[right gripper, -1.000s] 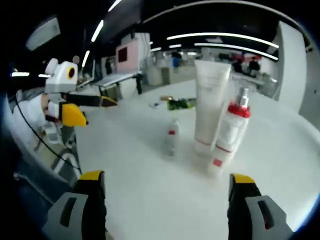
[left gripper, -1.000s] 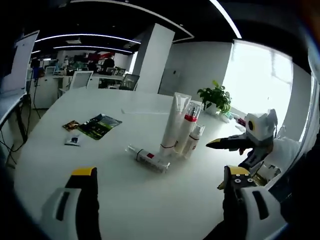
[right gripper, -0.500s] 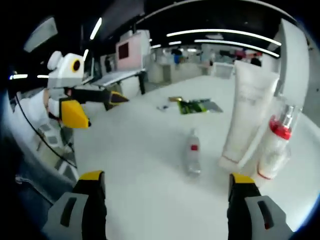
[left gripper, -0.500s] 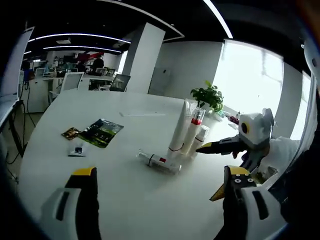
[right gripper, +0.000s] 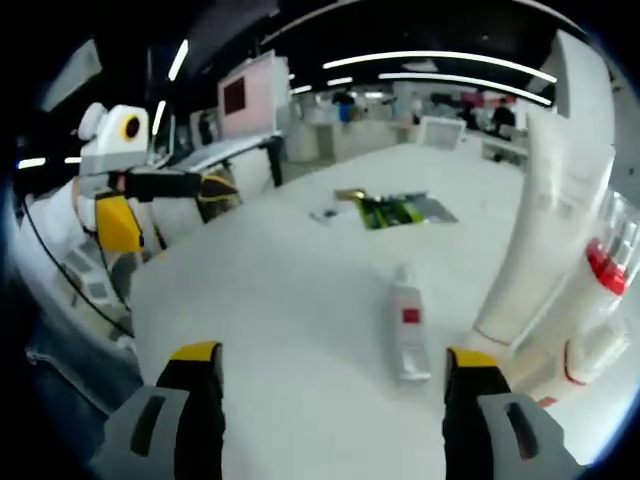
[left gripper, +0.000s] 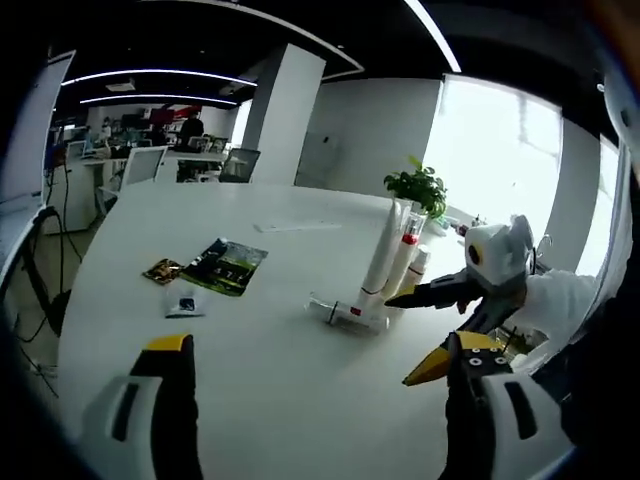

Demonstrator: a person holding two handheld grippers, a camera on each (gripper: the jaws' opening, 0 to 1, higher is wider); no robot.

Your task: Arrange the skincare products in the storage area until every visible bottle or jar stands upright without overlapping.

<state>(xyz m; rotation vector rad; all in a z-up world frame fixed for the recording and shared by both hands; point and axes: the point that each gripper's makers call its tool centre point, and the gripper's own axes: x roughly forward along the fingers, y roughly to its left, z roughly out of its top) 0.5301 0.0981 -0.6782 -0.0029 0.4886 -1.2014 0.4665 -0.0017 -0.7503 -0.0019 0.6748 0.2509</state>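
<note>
Right gripper view: right gripper (right gripper: 325, 395) has jaws spread wide, nothing between them, over the bare white table (right gripper: 270, 330). Just beyond the right jaw a small white bottle (right gripper: 407, 331) lies flat on the table, red label patch up, cap end pointing away toward the far side, long axis running roughly near to far. To its right a tall white tube (right gripper: 545, 240) stands upright on its cap, leaning a bit in this fisheye (lens distortion, likely). Right of that a red-collared spray bottle (right gripper: 600, 290) stands, partly cut off by the picture's edge; its base is hard to read. Far on the table: a green leaflet (right gripper: 395, 211) and small dark packets near it, too small to identify. The left gripper (right gripper: 205, 188) comes in at left, yellow-and-black tips; how wide it is open can't be judged here.

Left gripper view: left gripper (left gripper: 320, 400) jaws are wide apart, empty. Mid-table the same small white bottle (left gripper: 350, 313) lies on its side, long axis running left-right here, at the foot of the standing tube (left gripper: 383, 255) and spray bottle (left gripper: 405, 262); a shorter white bottle (left gripper: 416, 268) stands just behind, mostly hidden. The right gripper (left gripper: 425, 335) enters from right, tips apart, near the group, holding nothing. A potted plant (left gripper: 420, 187) sits far behind.
</note>
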